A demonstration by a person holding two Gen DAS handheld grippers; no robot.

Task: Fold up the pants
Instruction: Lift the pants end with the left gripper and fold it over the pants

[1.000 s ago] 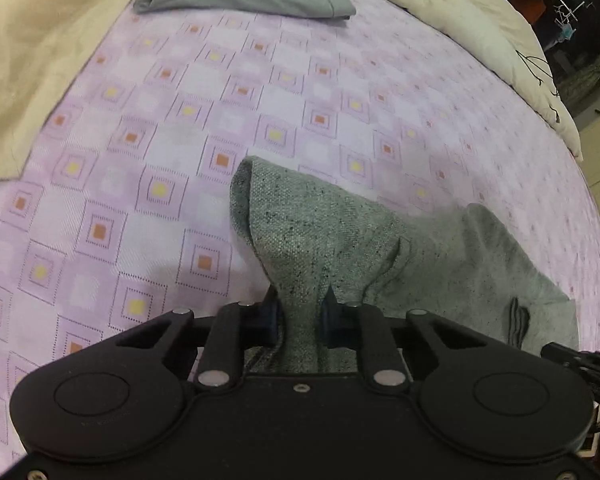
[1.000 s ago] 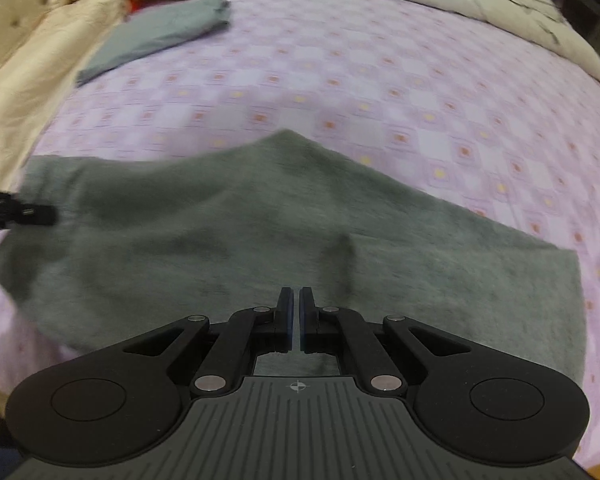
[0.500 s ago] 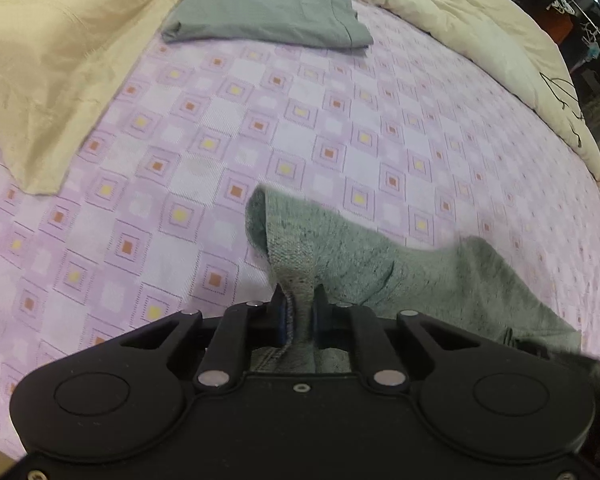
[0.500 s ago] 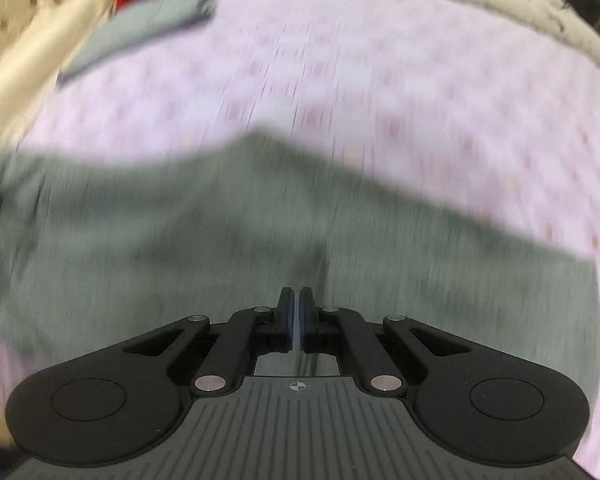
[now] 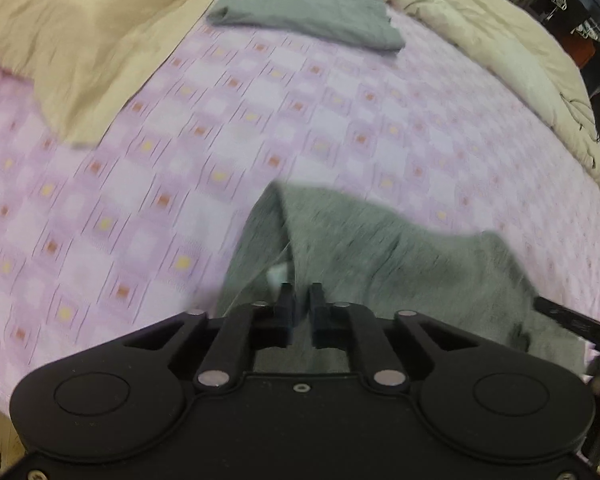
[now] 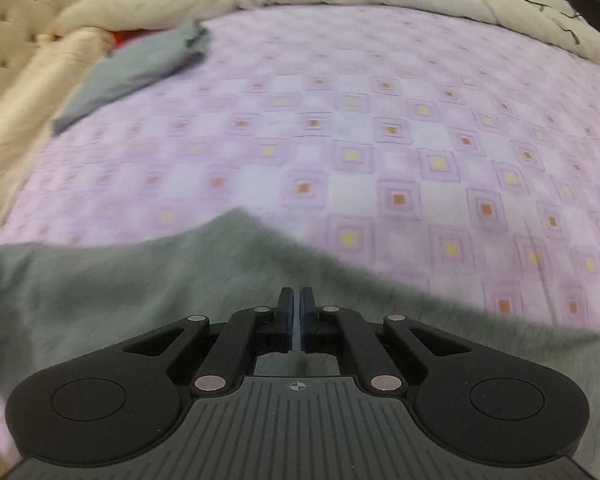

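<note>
Your left tongs (image 5: 303, 296) pinch a bunched edge of the grey pants (image 5: 400, 256), which trail off to the right across the near part of the pink checked bed (image 5: 260, 128). Your right tongs (image 6: 296, 304) sit pressed together over the same cloth, seemingly nipping an edge, though blur and the tongs' own body hide the contact, so that hold is a guess.

The pants (image 6: 160, 280) lie low in both views, near the bed's front edge, well apart from the folded grey garment (image 5: 304, 8) at the far side by the cream quilt (image 5: 500, 48).

The left pinch is narrow and takes only a gathered ridge; a quick pull could slip the cloth out or drag one layer and leave the other behind, giving you a skewed fold. If the two hands travel unevenly, the span between them will sag or twist. With the pants this close to the edge, slack may spill off the bed.
</note>
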